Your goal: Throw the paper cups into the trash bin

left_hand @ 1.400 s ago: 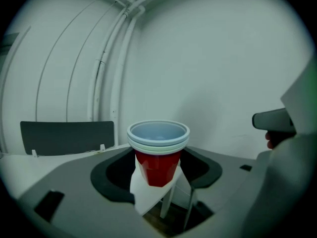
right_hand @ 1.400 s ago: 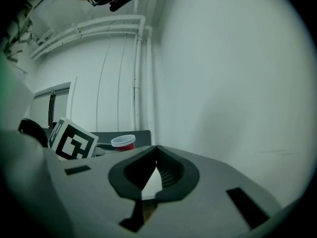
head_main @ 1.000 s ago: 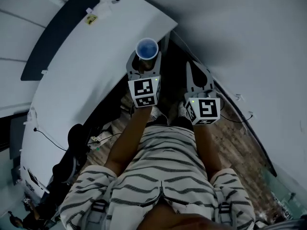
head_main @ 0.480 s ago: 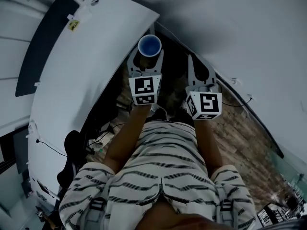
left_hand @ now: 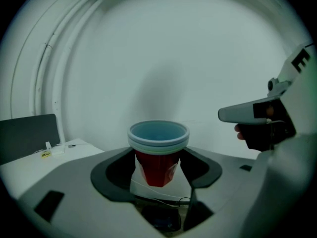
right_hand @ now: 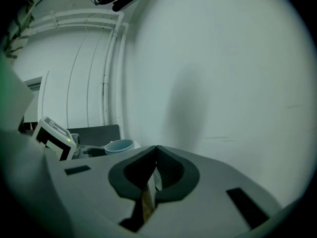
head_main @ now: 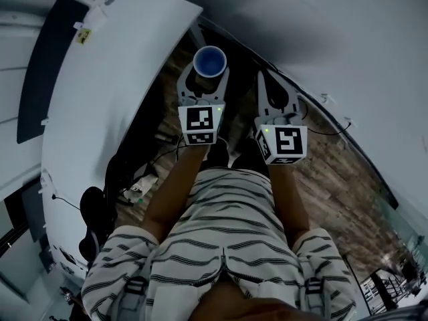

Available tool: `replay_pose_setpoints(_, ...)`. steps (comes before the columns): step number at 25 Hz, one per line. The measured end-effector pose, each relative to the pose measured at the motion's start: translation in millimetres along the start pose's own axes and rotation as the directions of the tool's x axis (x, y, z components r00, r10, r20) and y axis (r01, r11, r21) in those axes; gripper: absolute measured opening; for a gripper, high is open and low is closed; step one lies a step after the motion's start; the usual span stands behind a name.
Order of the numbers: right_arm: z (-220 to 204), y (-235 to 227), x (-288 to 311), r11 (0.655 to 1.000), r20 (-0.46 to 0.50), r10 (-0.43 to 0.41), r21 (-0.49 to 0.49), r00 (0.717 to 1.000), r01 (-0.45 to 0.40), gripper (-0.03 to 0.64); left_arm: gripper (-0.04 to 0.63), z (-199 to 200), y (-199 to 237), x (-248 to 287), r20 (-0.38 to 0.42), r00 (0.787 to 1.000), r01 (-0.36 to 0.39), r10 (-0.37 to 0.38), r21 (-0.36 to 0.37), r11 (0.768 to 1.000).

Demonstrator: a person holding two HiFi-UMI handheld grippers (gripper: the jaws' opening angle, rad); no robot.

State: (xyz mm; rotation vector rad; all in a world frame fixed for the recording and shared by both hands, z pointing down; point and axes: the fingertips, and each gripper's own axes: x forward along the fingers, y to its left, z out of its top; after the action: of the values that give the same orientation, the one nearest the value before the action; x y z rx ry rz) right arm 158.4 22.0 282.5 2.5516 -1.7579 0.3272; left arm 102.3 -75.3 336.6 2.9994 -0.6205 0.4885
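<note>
Carrying is the step in hand, as I read it. The left gripper [head_main: 204,84] is clamped on the paper cups [left_hand: 158,144], its two jaws pressed against the red wall from either side. The pale rim stands clear above the jaws with the blue inside facing up. The rim shows a double edge, so this looks like two cups nested together, though I can't be sure of the count. They sit upright in the grip.

The right gripper [right_hand: 156,151] hangs just beside the left one, on its right and about level with it. Its jaws are brought together tip to tip with nothing between them.

To the left gripper's left runs the white table [head_main: 100,92]. Below both grippers is the wooden floor [head_main: 334,172], and ahead of them is a plain pale wall.

No view shows the trash bin, so the throw itself is not yet done. I judge the next move calls for finding the bin first. The left gripper would then go over its mouth with the cups upright, and the jaws would part only once the cups are above the opening. The right gripper has no part in that and need only keep out of the way.
</note>
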Motion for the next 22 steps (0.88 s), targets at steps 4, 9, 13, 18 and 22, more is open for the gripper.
replay_pose_setpoints(4,-15.9,-16.7,0.6,1.0,-0.018,-0.004,0.02,1.0,0.005,0.009,0.302,-16.4,-15.3,15.5,-0.038,0.999,0.012,-0.012,0.0,1.0)
replay_pose_setpoints(9,-44.0,-36.3,6.2,0.999,-0.05,-0.008,0.045,0.999,0.01,0.009,0.302,-42.3,-30.4,39.2,-0.094,0.995,0.025,-0.025,0.002,1.0)
replay_pose_setpoints(13,-67.0,-50.3,9.5,0.997,-0.068,-0.021,0.078,0.997,0.026,0.009,0.302,-66.9,-39.3,53.3,-0.14,0.99,0.035,-0.035,-0.006,0.999)
replay_pose_setpoints(18,-97.4,-69.3,14.9,0.995,-0.103,-0.035,0.086,0.994,0.044,0.009,0.302,-101.7,-53.6,77.1,-0.191,0.979,0.068,-0.066,0.006,0.998)
replay_pose_setpoints(22,-124.0,-81.4,16.6,0.994,-0.135,-0.045,0.097,0.99,0.058,0.009,0.302,-131.9,-61.4,93.4,-0.23,0.97,0.083,-0.082,-0.007,0.997)
